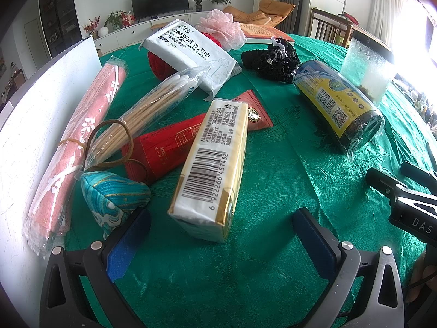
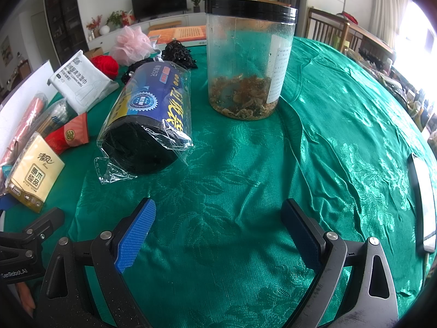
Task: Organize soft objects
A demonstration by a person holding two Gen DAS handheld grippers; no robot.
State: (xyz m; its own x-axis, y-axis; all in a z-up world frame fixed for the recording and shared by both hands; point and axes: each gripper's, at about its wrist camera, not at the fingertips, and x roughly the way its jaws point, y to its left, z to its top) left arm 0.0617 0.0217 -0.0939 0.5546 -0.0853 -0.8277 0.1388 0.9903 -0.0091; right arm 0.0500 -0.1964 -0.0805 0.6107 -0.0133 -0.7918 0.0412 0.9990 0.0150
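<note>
Hovering low over the green tablecloth (image 1: 273,169), the left gripper (image 1: 221,235) has its blue-padded fingers spread wide and holds nothing. Just ahead of it lies a yellow-and-white tissue pack (image 1: 213,169), barcode side up, its near end between the line of the two fingers but touching neither. The pack rests partly on a red packet (image 1: 169,145). To the left sit a small teal cloth pouch (image 1: 114,194), close to the left finger, a bag of cotton swabs (image 1: 153,106), and a long pink roll in clear wrap (image 1: 79,134) along a white board (image 1: 35,114). Farther back are a white wipes pack (image 1: 191,54) leaning on red yarn (image 1: 158,60), a pink bath puff (image 1: 221,30) and a black lacy bundle (image 1: 273,57).

The right gripper (image 2: 218,232) is likewise spread wide and empty above bare cloth. Ahead of it to the left lies a dark roll of bags in clear plastic (image 2: 147,120), on its side. Beside that, a clear jar with a black lid (image 2: 248,63) stands upright, brownish bits at its bottom. A phone (image 2: 423,202) lies at the right edge.
</note>
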